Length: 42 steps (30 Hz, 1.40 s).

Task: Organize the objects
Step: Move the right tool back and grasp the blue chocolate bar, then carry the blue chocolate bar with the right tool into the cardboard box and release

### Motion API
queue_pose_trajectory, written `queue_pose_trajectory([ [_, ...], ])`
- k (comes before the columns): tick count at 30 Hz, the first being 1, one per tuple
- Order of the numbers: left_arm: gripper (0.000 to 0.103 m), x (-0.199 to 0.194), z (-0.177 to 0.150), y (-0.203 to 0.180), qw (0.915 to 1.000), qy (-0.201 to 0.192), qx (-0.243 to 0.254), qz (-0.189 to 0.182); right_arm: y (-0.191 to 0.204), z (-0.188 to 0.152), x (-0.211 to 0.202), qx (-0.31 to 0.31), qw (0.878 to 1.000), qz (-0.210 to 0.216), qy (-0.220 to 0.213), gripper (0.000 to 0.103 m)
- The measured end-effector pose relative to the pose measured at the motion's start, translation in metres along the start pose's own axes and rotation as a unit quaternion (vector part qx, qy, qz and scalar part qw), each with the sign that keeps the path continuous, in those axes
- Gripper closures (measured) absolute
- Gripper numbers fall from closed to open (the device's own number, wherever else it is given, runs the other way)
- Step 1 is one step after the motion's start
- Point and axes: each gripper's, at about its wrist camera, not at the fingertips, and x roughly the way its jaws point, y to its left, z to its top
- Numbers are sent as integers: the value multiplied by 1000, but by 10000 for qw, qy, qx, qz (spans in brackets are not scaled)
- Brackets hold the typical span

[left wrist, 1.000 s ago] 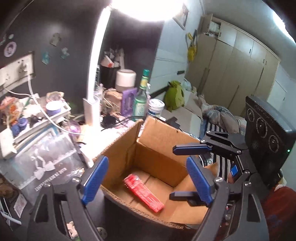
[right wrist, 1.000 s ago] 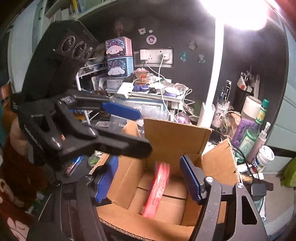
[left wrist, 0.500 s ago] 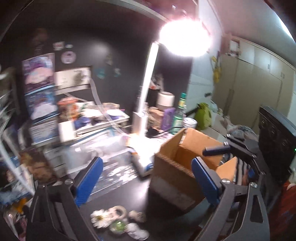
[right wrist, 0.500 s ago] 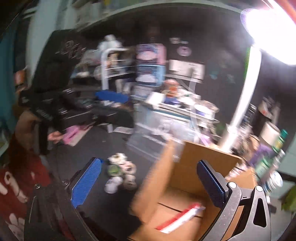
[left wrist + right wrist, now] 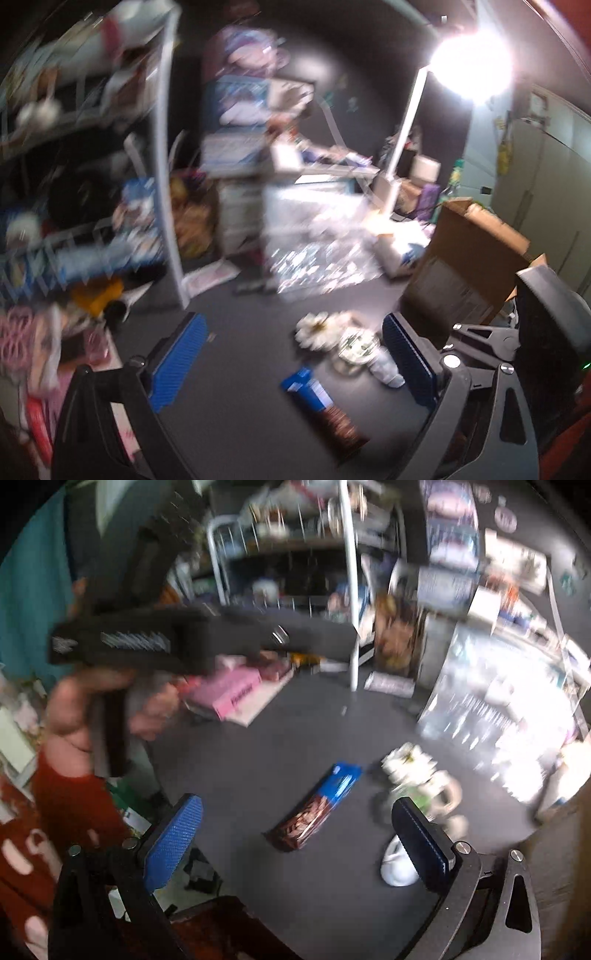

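Your left gripper [image 5: 295,365] is spread wide with nothing between its blue pads, and your right gripper [image 5: 299,834] is just as wide and empty. The blue-and-brown snack packet [image 5: 317,806] lies flat on the dark table [image 5: 258,746], apart from every pad: in your right view it sits between the two fingers, further out from the tips; in your left view it lies between the fingers too, nearer the right one. A blurred cluster of small white pieces [image 5: 347,339] sits just beside it, and the cardboard box [image 5: 469,258] stands to the right.
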Motion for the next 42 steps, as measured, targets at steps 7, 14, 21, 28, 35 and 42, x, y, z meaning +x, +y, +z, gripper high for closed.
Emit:
queue_pose_trajectory([
  [7, 7, 13, -38, 24, 9992, 282, -280, 37, 0, -13, 60, 241, 9973, -571, 403, 46],
  [14, 7, 18, -45, 22, 9989, 346, -289, -101, -10, -15, 71, 250, 9938, -885, 629, 83],
  [21, 7, 24, -38, 5, 9984, 408, -197, -325, -16, -20, 58, 215, 9943, -888, 547, 89],
  [28, 8, 18, -17, -27, 9962, 253, -28, -829, -9, -3, 9, 37, 9983, -573, -34, 89],
  [35, 41, 1, 20, -64, 9911, -128, 138, -1320, -4, 17, -56, -216, 9948, -657, -750, 90],
  [42, 63, -3, 64, -116, 9826, -324, 587, -1731, -20, 16, -110, -225, 9872, -1010, -1212, 90],
])
